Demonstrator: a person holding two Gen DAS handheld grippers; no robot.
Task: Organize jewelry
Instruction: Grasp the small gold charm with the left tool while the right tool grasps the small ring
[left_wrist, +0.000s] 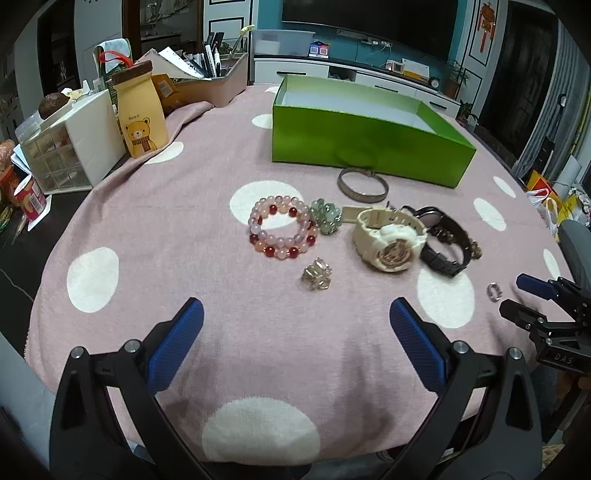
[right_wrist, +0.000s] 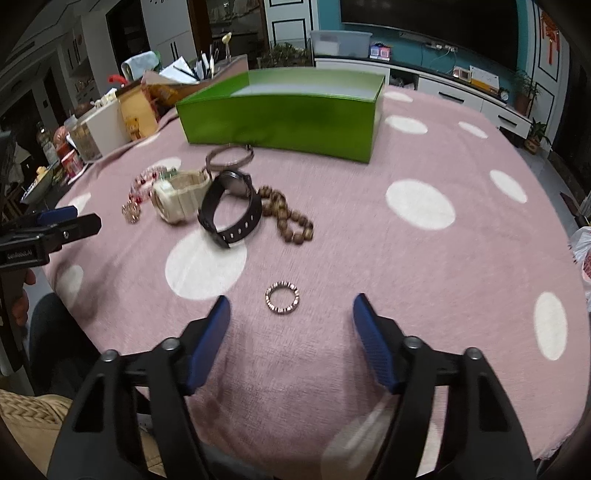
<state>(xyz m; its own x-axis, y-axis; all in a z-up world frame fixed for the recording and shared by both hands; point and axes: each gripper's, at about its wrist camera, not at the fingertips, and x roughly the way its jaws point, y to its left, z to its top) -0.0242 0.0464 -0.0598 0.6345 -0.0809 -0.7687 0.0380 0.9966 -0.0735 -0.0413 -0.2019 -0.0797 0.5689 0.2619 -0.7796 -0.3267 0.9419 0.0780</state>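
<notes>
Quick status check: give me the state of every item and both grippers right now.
green box: open, nothing visible inside
left gripper: open, holding nothing
right gripper: open, holding nothing
small ring: flat on cloth, just ahead of the right fingers
cream watch: on cloth, strap closed
black watch: on cloth, strap closed
pink-red bead bracelet: on cloth
metal bangle: on cloth by box

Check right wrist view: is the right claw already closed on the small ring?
No. The right claw is open, and the small ring lies untouched on the pink cloth between and just ahead of its tips.
</notes>
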